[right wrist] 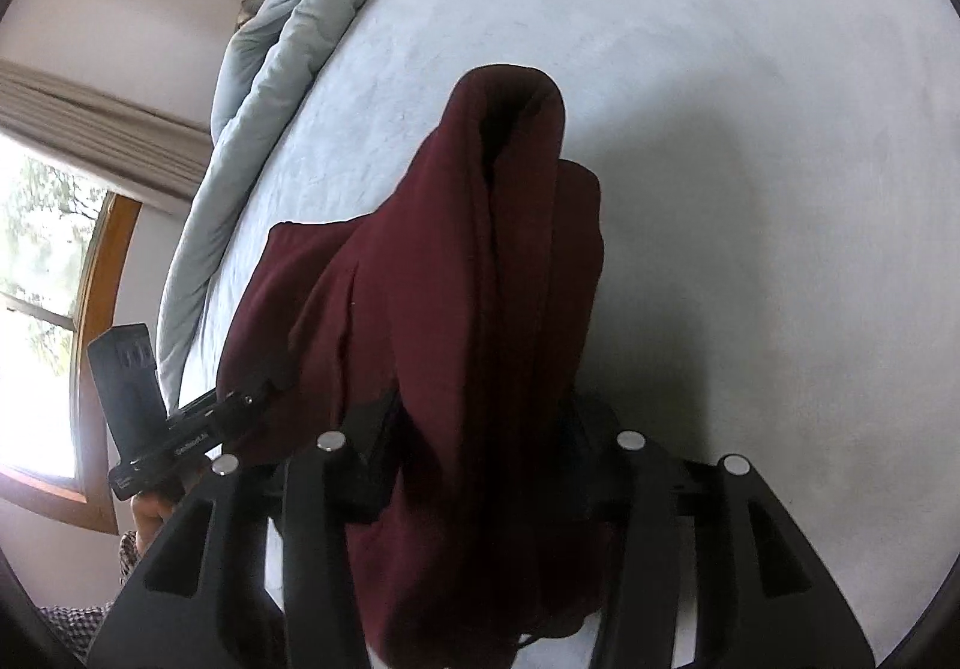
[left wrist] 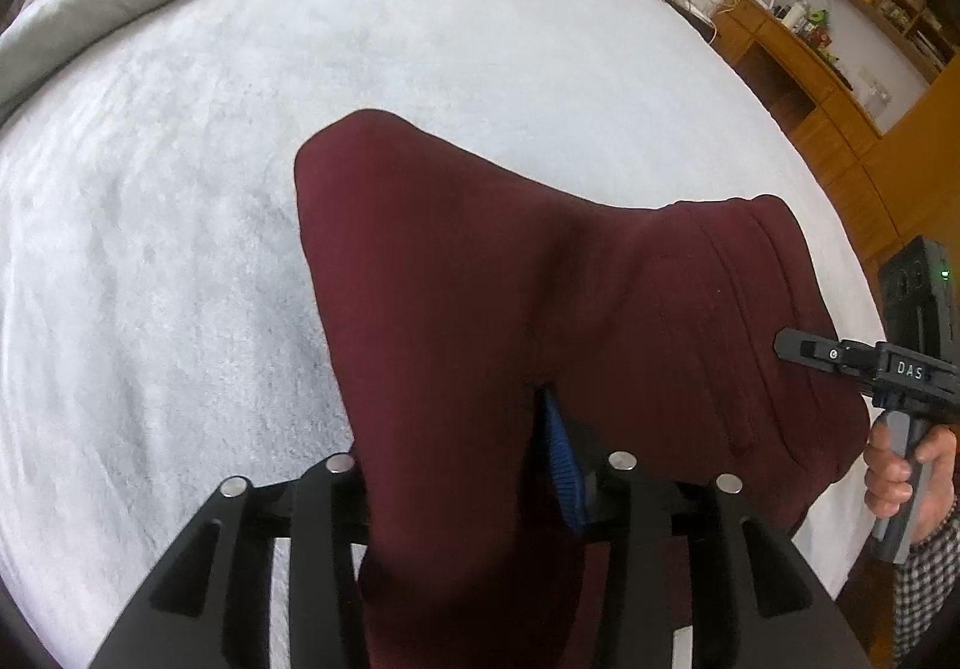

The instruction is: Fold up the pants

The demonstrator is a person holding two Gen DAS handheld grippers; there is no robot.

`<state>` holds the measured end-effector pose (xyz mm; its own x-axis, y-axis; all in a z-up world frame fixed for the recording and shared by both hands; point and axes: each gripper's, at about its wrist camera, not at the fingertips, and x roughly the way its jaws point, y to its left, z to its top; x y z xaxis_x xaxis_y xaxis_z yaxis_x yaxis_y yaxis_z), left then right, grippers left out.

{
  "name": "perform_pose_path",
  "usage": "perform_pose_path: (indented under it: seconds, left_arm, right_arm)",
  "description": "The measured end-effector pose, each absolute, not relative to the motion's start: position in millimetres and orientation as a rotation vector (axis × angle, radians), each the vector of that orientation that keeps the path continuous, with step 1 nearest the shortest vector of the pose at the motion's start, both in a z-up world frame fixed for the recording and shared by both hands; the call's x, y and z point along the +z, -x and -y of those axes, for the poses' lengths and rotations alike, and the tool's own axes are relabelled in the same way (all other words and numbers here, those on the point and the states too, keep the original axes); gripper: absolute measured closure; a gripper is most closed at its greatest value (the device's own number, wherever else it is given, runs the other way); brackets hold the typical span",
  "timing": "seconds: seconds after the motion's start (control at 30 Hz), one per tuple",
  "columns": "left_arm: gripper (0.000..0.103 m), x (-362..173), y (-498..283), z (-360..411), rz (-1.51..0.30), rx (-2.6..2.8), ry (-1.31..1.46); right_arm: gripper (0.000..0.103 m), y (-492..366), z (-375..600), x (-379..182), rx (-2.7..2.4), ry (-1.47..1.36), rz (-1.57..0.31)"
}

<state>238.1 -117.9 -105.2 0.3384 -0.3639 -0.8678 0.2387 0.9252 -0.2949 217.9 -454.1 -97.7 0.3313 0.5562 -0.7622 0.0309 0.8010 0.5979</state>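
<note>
Both grippers point steeply down, side by side. The left gripper (left wrist: pixel 480 462) has its black fingers (left wrist: pixel 339 489) partly apart with the dark red fabric pants (left wrist: pixel 480 249) bunched between them; one blue pad shows bare, so I can't tell if it's actually pinching. The right gripper (right wrist: pixel 480 440) is clamped on the same cloth, which fills the gap between its fingers. The right hand (left wrist: pixel 900 471) is wrapped round a grey handle, with a checked sleeve (left wrist: pixel 927 579) at the wrist. The left hand (right wrist: pixel 153 513) barely peeks out under its gripper.
</note>
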Motion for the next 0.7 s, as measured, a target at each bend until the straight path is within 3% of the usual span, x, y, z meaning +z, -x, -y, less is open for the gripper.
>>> perform_pose_path:
  seconds: [0.13, 0.3, 0.37, 0.5, 0.7]
  left_arm:
    - [0.051, -113, -243, 117, -1.167, -0.388, 0.134]
    - [0.018, -122, -251, 105, -1.206, -0.360, 0.162]
    - [0.015, -120, -246, 93, -1.219, -0.335, 0.182]
    - [0.006, -101, -219, 81, -1.208, -0.229, 0.106]
    - [0.004, -72, -168, 77, -1.200, -0.163, 0.069]
  right_arm:
    - [0.046, -216, 458, -106, 0.362, -0.616, -1.194]
    - [0.037, -198, 469, -109, 0.369, -0.686, -1.178]
    - [0.033, -190, 472, -105, 0.342, -0.700, -1.178]
    - [0.017, -159, 480, -80, 0.215, -0.642, -1.165]
    - [0.006, -111, 462, -32, 0.033, -0.449, -1.116]
